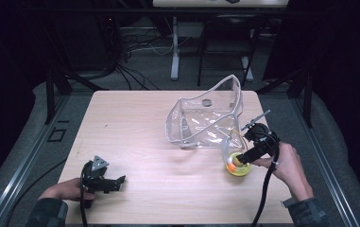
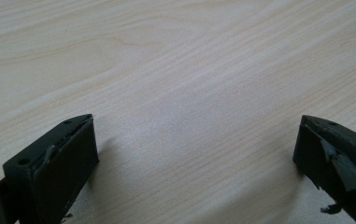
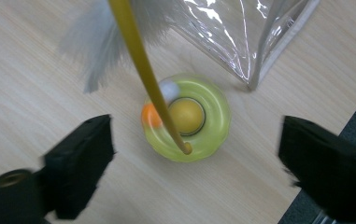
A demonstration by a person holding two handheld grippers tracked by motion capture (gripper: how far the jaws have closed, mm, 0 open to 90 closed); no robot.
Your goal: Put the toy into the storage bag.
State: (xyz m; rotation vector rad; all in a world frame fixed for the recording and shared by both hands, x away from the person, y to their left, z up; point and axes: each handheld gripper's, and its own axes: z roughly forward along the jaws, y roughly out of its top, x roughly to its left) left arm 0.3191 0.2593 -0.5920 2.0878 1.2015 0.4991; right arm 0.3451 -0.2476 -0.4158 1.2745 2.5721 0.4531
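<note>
Toy ring (image 3: 187,120), yellow-green, lies flat near right on table (image 1: 135,123); its yellow wand (image 3: 143,65) runs far-near. Right gripper (image 3: 194,163) hovers above, jaws wide apart, empty. Left gripper (image 2: 196,154) likewise apart, near left.

Place: I'm seeing a lab or recording studio.
Signs: black curtains (image 1: 7,71) all round; cable tangle (image 1: 135,47) at 12 o'clock; bare wooden table (image 1: 135,127).

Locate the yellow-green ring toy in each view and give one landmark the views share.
High view: ring toy lower right on the table, under the right gripper.
Left gripper view: bare wood.
Right gripper view: ring toy centre, between the fingers.
Shared landmark: clear plastic bag beside it.
</note>
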